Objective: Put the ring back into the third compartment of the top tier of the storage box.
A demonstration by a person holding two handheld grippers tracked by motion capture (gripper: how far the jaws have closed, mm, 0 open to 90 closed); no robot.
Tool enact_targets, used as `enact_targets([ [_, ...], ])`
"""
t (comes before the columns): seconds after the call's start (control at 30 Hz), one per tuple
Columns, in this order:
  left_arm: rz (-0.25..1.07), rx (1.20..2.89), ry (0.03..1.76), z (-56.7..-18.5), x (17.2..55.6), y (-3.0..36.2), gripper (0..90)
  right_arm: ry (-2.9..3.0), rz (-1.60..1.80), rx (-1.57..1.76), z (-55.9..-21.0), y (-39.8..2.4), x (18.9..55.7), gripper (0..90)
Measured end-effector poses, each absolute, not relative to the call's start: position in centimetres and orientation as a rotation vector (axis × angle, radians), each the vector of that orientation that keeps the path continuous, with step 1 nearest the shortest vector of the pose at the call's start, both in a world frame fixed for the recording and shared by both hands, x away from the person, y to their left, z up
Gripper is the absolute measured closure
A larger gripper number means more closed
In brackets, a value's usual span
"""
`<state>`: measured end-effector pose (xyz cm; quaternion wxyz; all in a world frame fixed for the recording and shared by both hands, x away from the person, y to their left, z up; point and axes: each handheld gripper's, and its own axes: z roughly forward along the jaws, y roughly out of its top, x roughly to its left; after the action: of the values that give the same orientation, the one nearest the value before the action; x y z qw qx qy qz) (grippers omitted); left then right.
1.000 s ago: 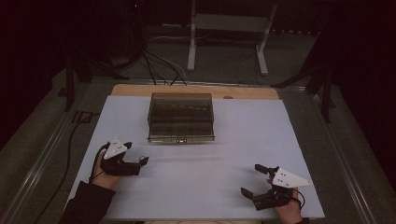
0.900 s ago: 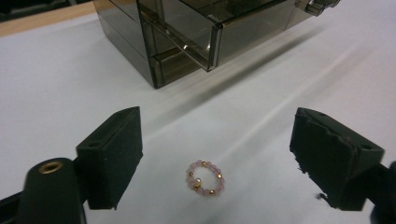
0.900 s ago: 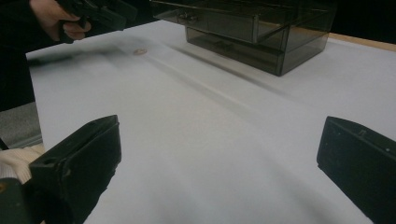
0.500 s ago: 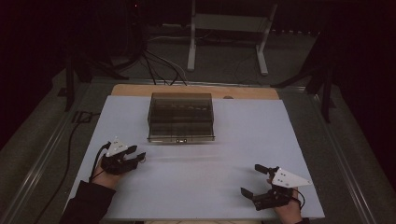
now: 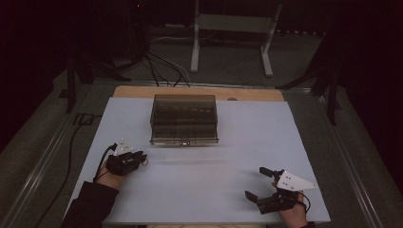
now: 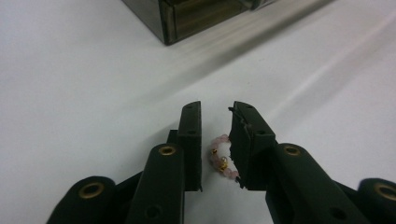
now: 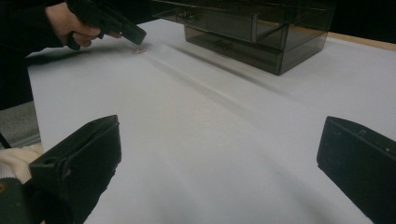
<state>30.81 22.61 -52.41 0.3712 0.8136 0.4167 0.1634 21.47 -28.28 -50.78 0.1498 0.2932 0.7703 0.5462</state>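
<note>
A small ring of pink beads with gold spacers (image 6: pixel 219 158) lies on the white table cover (image 5: pixel 214 171). My left gripper (image 6: pixel 215 109) has its jaws closed in on the ring from both sides, low over the sheet. In the high view the left gripper (image 5: pixel 140 158) sits at the front left. From the right gripper view, the bead ring (image 7: pixel 138 49) shows as a small speck under the left gripper (image 7: pixel 135 35). My right gripper (image 5: pixel 255 182) rests at the front right, wide open and holding nothing (image 7: pixel 219 144).
A smoky see-through drawer box (image 5: pixel 184 118) stands at the middle back of the sheet, its corner close ahead of the left gripper (image 6: pixel 196 16). A wooden table edge (image 5: pixel 256 94) runs behind it. Cables and a metal stand (image 5: pixel 228 28) lie on the floor beyond.
The left gripper's jaws have closed from open to narrow around the bead ring, and the hand has shifted slightly. The right gripper has stayed put and open.
</note>
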Motion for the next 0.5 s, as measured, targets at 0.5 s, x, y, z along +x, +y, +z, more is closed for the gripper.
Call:
enact_targets([
  [0.5, 0.374, 2.121, 1.081, -53.11, 31.53, 22.44, 82.8, 2.217, 1.563, 0.841, -50.81, -28.27, 21.48, 0.0],
])
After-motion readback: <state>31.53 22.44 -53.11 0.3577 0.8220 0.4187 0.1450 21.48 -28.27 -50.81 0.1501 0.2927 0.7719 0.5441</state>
